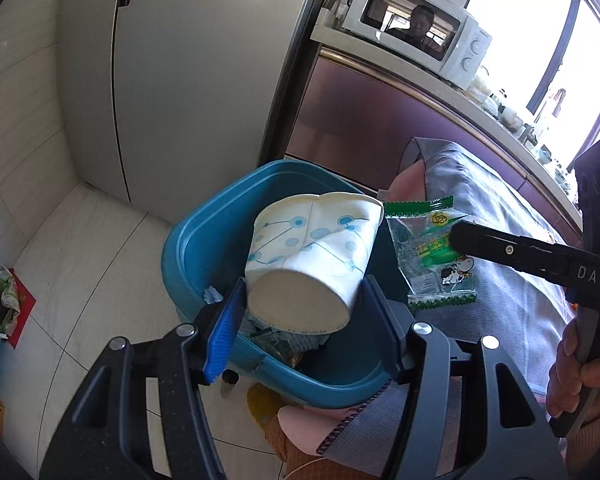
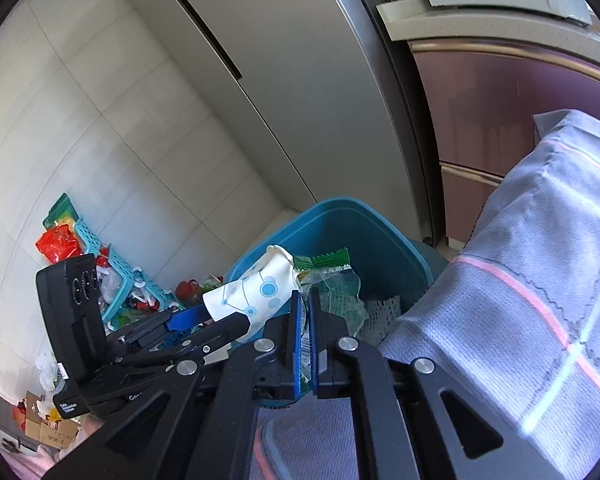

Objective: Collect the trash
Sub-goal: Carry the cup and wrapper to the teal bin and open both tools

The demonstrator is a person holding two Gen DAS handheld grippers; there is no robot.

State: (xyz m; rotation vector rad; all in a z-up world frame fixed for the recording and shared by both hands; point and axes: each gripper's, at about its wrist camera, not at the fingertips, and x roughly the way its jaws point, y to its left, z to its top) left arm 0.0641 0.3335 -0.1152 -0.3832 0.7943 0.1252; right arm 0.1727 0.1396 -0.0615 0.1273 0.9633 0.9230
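Below both grippers, blue bin (image 1: 188, 248) holds wrappers; left gripper (image 1: 300, 300) clamps crushed paper cup (image 1: 312, 256), right gripper (image 2: 305, 344) pinches snack wrapper (image 1: 428, 248) (floor basket (image 2: 120, 276) only in right view)

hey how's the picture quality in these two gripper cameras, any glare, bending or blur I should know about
Left wrist view: the window is blown out white, the fridge edges bow from fisheye, and the paper cup is sharp. Right wrist view: even light, dark corners, a bright streak on the grey cloth, and the wrapper is slightly soft close up.
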